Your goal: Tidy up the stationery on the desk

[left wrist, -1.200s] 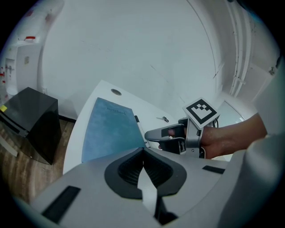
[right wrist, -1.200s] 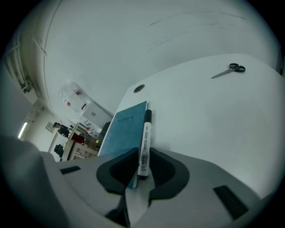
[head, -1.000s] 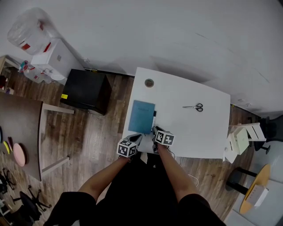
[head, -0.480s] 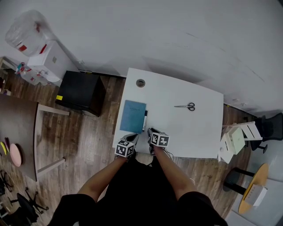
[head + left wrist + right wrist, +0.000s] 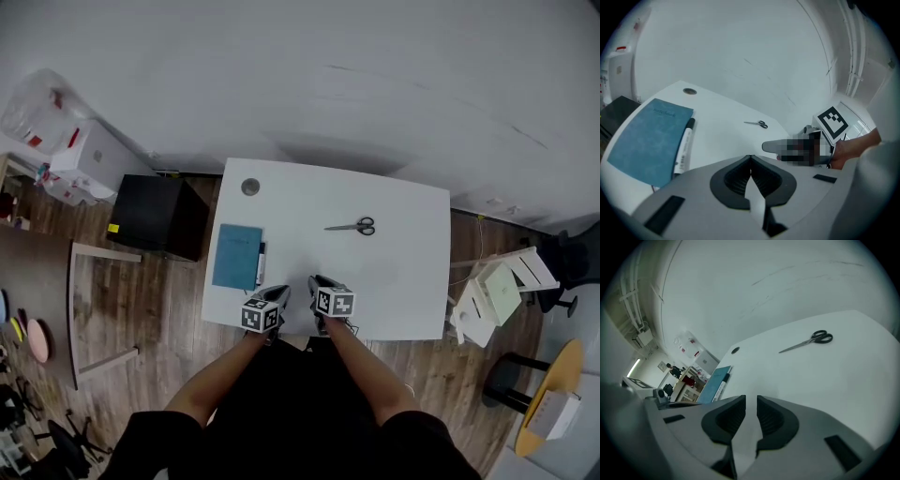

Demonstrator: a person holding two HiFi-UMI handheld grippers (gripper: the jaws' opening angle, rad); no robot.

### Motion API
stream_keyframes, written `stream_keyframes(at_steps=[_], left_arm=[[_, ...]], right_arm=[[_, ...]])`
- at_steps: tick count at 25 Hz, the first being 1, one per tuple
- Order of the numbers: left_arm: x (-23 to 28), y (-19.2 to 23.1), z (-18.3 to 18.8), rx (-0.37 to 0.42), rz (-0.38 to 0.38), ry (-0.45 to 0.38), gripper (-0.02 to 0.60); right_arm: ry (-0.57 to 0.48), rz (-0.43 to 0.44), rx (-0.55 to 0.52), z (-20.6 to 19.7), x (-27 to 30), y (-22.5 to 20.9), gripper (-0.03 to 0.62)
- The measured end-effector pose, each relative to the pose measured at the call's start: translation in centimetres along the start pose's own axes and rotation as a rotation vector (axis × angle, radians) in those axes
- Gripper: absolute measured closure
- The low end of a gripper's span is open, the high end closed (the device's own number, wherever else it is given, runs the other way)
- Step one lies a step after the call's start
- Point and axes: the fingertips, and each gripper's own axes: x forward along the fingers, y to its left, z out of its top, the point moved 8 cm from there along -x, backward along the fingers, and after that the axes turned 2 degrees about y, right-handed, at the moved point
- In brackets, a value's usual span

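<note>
On the white desk (image 5: 403, 281) lie a blue notebook (image 5: 236, 256) at the left, a white marker (image 5: 261, 263) with a black cap along its right edge, and scissors (image 5: 352, 226) farther back in the middle. Both grippers hover at the desk's front edge, right of the notebook. My left gripper (image 5: 278, 292) is shut and holds nothing; its view shows the notebook (image 5: 647, 140), marker (image 5: 683, 145) and scissors (image 5: 757, 123). My right gripper (image 5: 316, 283) is shut too, a thin slit between its jaws, nothing in them. The scissors (image 5: 806, 341) lie ahead of it.
A round cable hole (image 5: 250, 187) sits at the desk's back left corner. A black cabinet (image 5: 155, 216) stands left of the desk, and a wooden table (image 5: 80, 281) farther left. White folding furniture (image 5: 497, 291) stands at the right. The wall runs behind the desk.
The head view has swung, so the desk sits farther left in it. Both grippers have drawn away from the notebook, rightward along the front edge. Nothing was picked up.
</note>
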Motion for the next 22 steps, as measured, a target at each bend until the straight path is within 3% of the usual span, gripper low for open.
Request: stream_keyframes(at_steps=[10,17,22], left_arm=[[9.0,-6.4,3.7,-0.021,0.045,-0.025,0.568],[11.2,-9.7,4.1,-0.004,0.055,-0.032,0.568],[11.0,-8.6,5.6,0.000,0.062,-0.020,0.568]], right_arm=[[-0.046,-0.006,-0.042,6.0,-5.0,-13.5,0.510],[-0.046,0.006,-0.124,7.8,-6.2,-16.9,0.510],[-0.052,-0.013,-0.109,8.2,-5.6,-18.0,0.510]])
